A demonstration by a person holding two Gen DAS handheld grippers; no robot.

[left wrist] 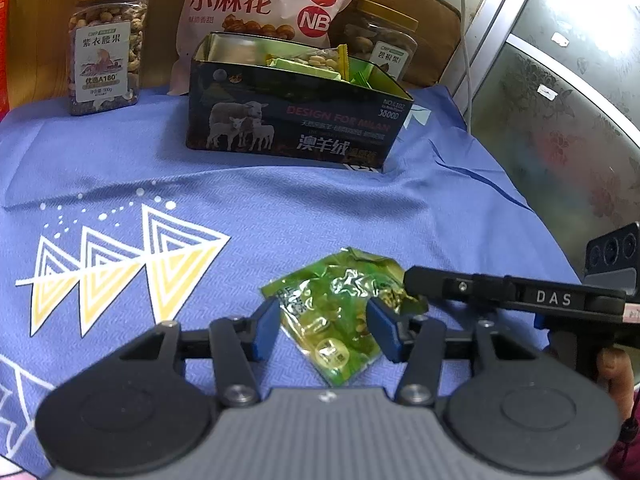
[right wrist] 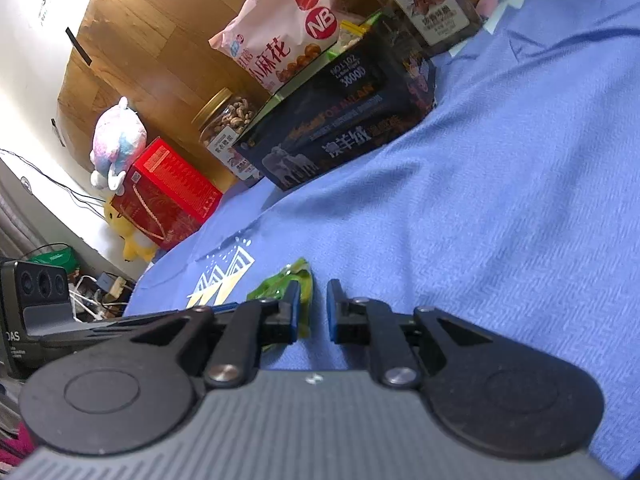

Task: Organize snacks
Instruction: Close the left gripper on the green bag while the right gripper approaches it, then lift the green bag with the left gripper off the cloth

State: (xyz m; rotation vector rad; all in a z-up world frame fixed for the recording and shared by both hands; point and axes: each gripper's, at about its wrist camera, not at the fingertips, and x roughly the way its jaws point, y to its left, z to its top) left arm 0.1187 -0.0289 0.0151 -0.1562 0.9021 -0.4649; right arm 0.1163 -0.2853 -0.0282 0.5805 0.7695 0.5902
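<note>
- The green snack packet (left wrist: 340, 312) lies flat on the blue cloth (left wrist: 280, 208), close to the near side and well apart from the tin box (left wrist: 296, 120).
- The tin box sits at the back of the cloth with its top open. Some small packets (left wrist: 320, 65) are already inside — so part of the job looks done.
- This green packet looks like the only loose snack left on the cloth. It still needs to go into the box.
- The left gripper (left wrist: 326, 330) is spread wide, with one blue finger on each side of the packet. It is not squeezing yet.
- The right gripper (right wrist: 313, 310) is low and just beside the packet's right edge. Its fingers are a little apart and hold nothing.
- The two grippers are very near each other here, so they could bump.
- Between the packet and the box the cloth is bare — lots of room to carry it over.
- The box walls are tall, so I think the packet must go up and over the rim.
- Behind the box stand a nut jar (left wrist: 106, 48), a big pink bag (left wrist: 276, 0) and a second jar (left wrist: 384, 46), so there is little room back there.
- On the right the cloth ends near a glass door (left wrist: 560, 92).
</note>
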